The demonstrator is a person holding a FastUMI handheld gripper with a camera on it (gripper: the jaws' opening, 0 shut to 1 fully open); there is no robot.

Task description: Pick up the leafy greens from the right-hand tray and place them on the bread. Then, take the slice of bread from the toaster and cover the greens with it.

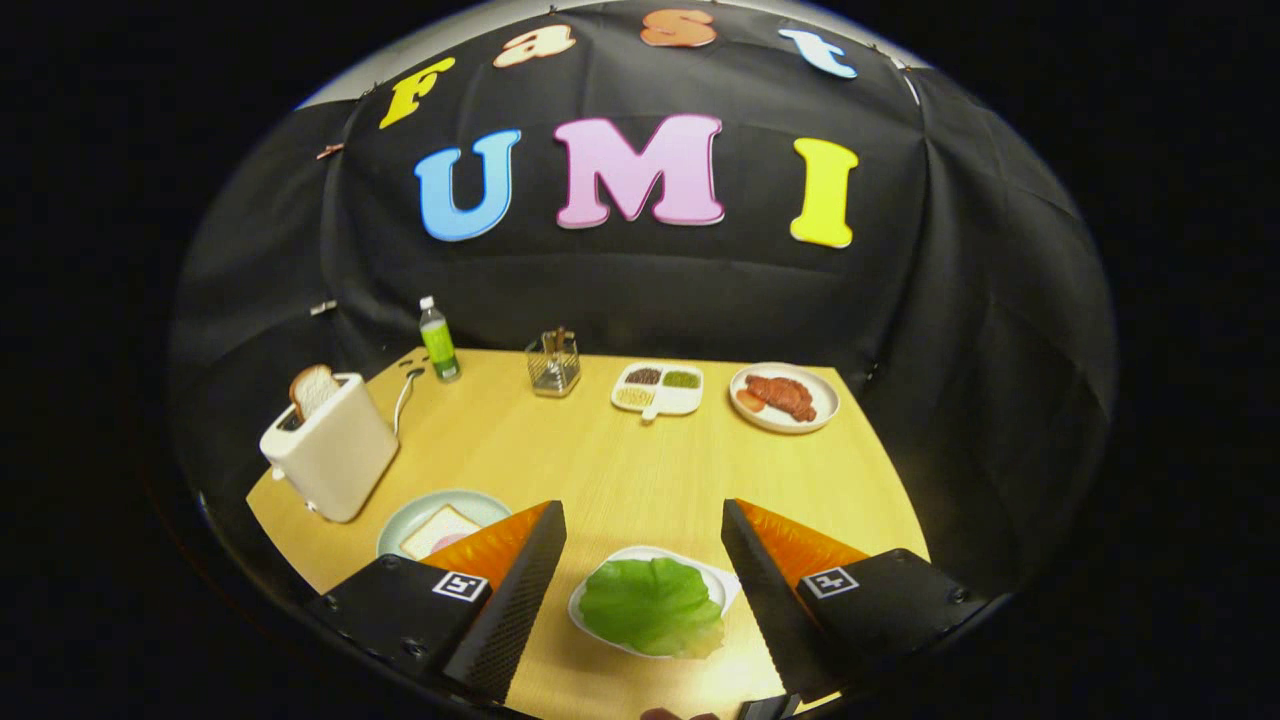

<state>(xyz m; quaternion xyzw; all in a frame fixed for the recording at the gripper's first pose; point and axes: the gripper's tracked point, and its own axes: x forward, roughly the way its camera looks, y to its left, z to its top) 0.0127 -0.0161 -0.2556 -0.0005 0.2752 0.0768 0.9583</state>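
Note:
A green leaf of lettuce (650,603) lies on a small white tray (717,578) on the wooden table, between my two fingers and slightly below them. My gripper (643,520) is open, its fingers wide apart and holding nothing, hovering above the tray. Left of the left finger a pale round plate (425,510) carries a slice of bread (437,530), partly hidden by that finger. Farther left a white toaster (330,448) stands with a bread slice (314,388) sticking up out of its slot.
Along the table's far edge stand a green-labelled bottle (438,340), a wire holder (553,363), a white divided dish (658,388) with grains and a plate with meat (784,397). The toaster's cord (405,392) runs behind it. Bare wood lies mid-table.

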